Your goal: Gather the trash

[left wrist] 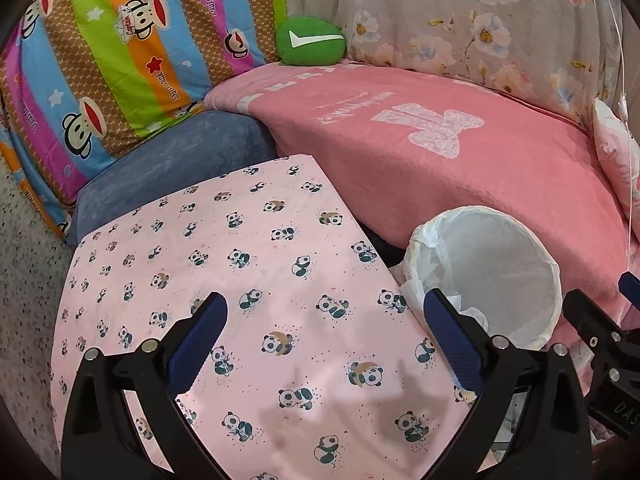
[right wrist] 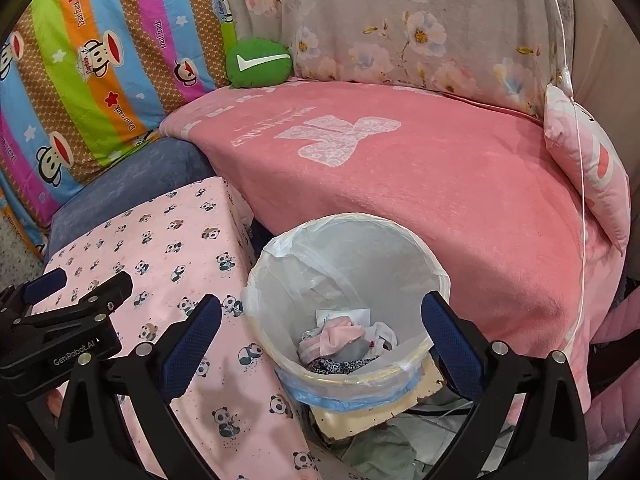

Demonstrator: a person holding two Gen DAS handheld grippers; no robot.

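Note:
A white bin (right wrist: 436, 276) lined with a clear plastic bag stands between the panda-print table and the pink sofa. Inside it lies trash (right wrist: 340, 340): pink and white crumpled pieces, a paper slip and a leopard-print scrap. My right gripper (right wrist: 322, 320) hangs open above the bin's mouth, nothing between its blue pads. My left gripper (left wrist: 326, 320) is open too, over the panda-print cloth (left wrist: 248, 280), holding nothing. In the left wrist view the bin (left wrist: 492, 264) sits to the right, with the right gripper's body (left wrist: 600, 344) at the edge. The left gripper's body (right wrist: 68, 320) shows at the left of the right wrist view.
A pink blanket (right wrist: 420, 184) covers the sofa seat behind the bin. A green cushion (left wrist: 310, 42), a striped monkey-print quilt (left wrist: 100, 72) and floral fabric (left wrist: 480, 20) stand at the back. A blue cushion (left wrist: 172, 156) lies behind the table. Crumpled grey-green material (right wrist: 380, 448) lies on the floor under the bin.

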